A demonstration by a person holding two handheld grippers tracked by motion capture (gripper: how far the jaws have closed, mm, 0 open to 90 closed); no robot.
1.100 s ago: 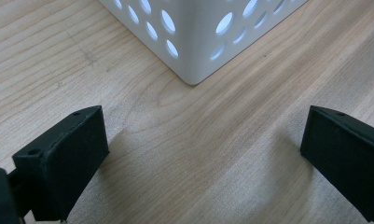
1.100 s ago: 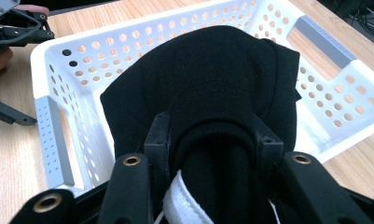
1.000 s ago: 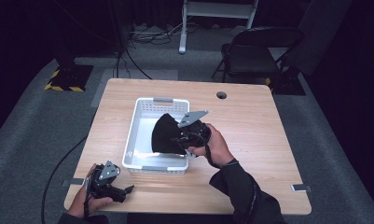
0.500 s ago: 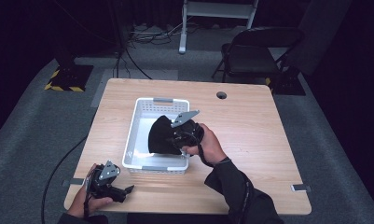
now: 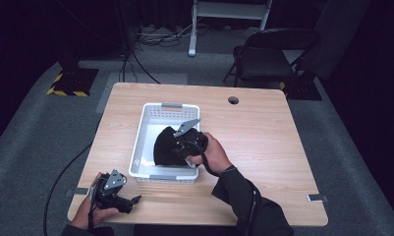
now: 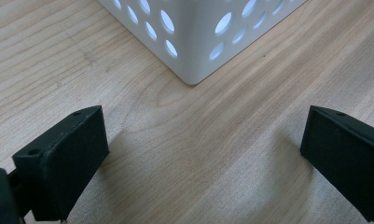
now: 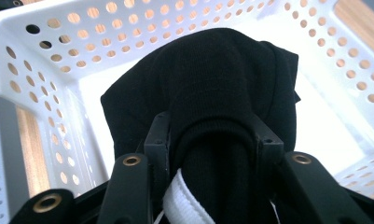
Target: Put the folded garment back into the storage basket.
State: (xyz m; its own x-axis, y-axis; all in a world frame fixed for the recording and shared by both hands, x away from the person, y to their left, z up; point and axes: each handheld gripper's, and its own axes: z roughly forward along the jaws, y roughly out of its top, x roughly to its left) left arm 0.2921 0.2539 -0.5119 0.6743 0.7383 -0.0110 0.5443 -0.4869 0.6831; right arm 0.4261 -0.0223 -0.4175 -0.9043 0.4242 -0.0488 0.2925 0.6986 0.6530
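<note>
My right gripper clamps the black cloth, holding it over the white basket. My left gripper rests on the table near the basket's corner, jaws wide, nothing between them.

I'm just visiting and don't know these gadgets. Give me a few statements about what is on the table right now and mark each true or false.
1. The right gripper is shut on a black cloth. True.
2. The black cloth lies on the bare table beside the basket. False: it hangs over the inside of the white basket.
3. The left gripper has its jaws apart with nothing between them. True.
4. The left gripper is inside the basket. False: it rests on the wooden table, near a basket corner.
5. The basket walls are solid. False: they are full of round holes.
</note>
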